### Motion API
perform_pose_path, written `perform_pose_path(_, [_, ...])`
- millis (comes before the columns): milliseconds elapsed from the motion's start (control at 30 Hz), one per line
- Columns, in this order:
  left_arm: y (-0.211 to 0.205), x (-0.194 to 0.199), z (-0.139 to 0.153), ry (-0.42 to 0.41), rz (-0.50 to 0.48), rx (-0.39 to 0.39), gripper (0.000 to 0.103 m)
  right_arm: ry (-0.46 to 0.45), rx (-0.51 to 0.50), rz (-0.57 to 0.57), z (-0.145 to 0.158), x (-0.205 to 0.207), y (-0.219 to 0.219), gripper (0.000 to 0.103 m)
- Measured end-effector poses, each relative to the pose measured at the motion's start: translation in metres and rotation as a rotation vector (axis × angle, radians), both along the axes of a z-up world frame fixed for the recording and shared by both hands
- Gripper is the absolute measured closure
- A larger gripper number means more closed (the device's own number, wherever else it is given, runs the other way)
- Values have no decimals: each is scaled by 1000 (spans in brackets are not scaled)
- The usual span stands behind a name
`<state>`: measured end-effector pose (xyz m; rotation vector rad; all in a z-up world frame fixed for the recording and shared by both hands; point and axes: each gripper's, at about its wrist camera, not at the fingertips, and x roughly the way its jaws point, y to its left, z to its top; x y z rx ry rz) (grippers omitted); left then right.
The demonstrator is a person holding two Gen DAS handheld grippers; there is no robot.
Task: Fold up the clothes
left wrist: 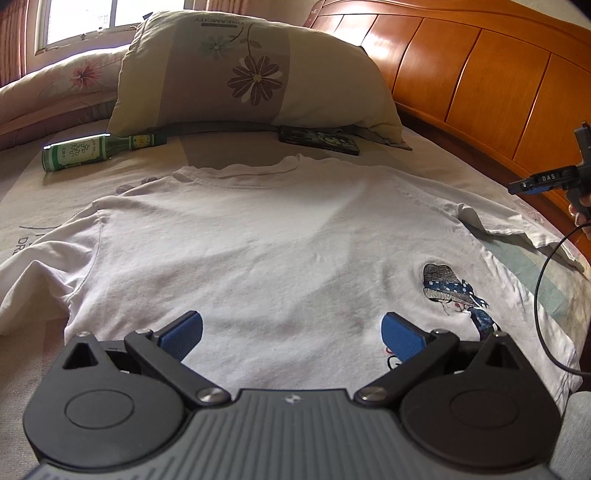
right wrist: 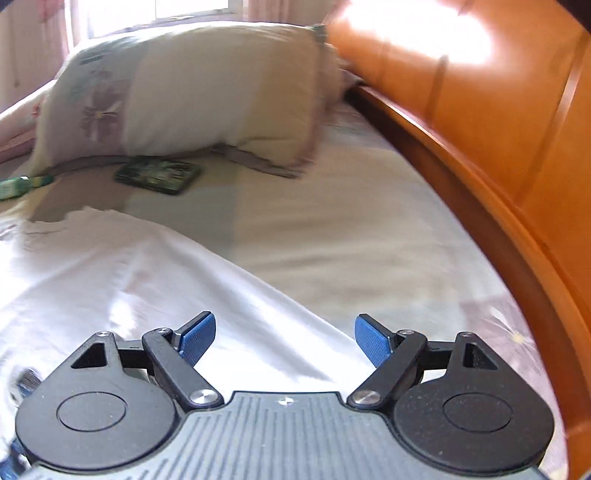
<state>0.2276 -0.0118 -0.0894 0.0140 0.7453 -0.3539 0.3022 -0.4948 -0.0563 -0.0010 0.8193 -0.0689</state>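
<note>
The white T-shirt (left wrist: 258,236) lies spread flat on the bed sheet (left wrist: 96,166), neck toward the pillow and hem toward the viewer, with both short sleeves out to the sides, so no fold looks made yet and the whole of the folding seems still ahead: sleeves in, sides over, then bottom to top. A printed figure in a blue dotted hat (left wrist: 456,291) shows on the right side of the cloth, and the right sleeve sits a little rumpled. The left gripper (left wrist: 291,334) hovers over the lower middle of the shirt, blue pads spread wide with nothing between them. The right gripper (right wrist: 284,341) is also wide apart and empty, above the shirt's right edge where it meets the bare sheet; its view is smeared, so fine detail there cannot be read. The bed is covered in a pale patterned sheet, with a large flowered pillow (left wrist: 251,74) at the far end, a green bottle (left wrist: 99,149) lying on its side and a dark flat box (left wrist: 319,140) just in front of it. A glossy orange wooden headboard (left wrist: 461,74) curves along the right, and a bright window (left wrist: 103,18) stands behind
</note>
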Motion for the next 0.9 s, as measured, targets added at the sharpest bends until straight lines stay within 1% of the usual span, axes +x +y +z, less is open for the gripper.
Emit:
perform_pose_path(67, [-11, 0, 1, 3, -16, 15, 1, 10, -9, -95, -11, -21, -43, 20])
perform_pose_path(100, [-17, 0, 2, 4, -25, 20, 1, 13, -4, -139, -16, -30, -63, 22])
perform_pose_path(133, [-23, 0, 3, 5, -33, 23, 1, 11, 20, -177, -20, -38, -80, 24])
perform_pose_path(200, [-34, -1, 6, 6, -46, 21, 1, 8, 69, -253, -29, -54, -114, 33])
perform_pose_path(233, [-40, -1, 8, 7, -59, 20, 1, 1, 95, -281, -33, -62, -129, 35])
perform_pose_path(300, [-54, -2, 12, 8, -85, 19, 1, -28, 147, -294, -41, -74, -142, 35])
perform_pose_path(333, [-60, -3, 14, 7, -97, 21, 1, -29, 145, -292, -45, -77, -143, 35])
perform_pose_path(433, [-79, -4, 20, -1, -128, 48, 1, -9, 14, -291, -56, -77, -134, 35])
perform_pose_path(467, [-84, -5, 22, -5, -139, 53, 1, -3, -8, -293, -59, -76, -133, 35])
perform_pose_path(567, [-95, -10, 27, -17, -171, 68, 1, -1, 44, -300, -62, -77, -139, 35])
perform_pose_path(633, [-102, -11, 28, -23, -183, 85, 1, 6, 88, -338, -63, -81, -144, 35])
perform_pose_path(733, [-108, -13, 28, -25, -189, 102, 1, 2, 111, -368, -63, -98, -141, 35])
perform_pose_path(833, [-114, -13, 27, -16, -203, 101, 1, -25, 104, -356, -66, -111, -135, 37])
perform_pose_path(867, [-116, -14, 27, -16, -209, 103, 1, -32, 105, -346, -66, -112, -133, 42])
perform_pose_path(900, [-118, -15, 26, -15, -215, 105, 1, -40, 128, -327, -65, -113, -133, 59])
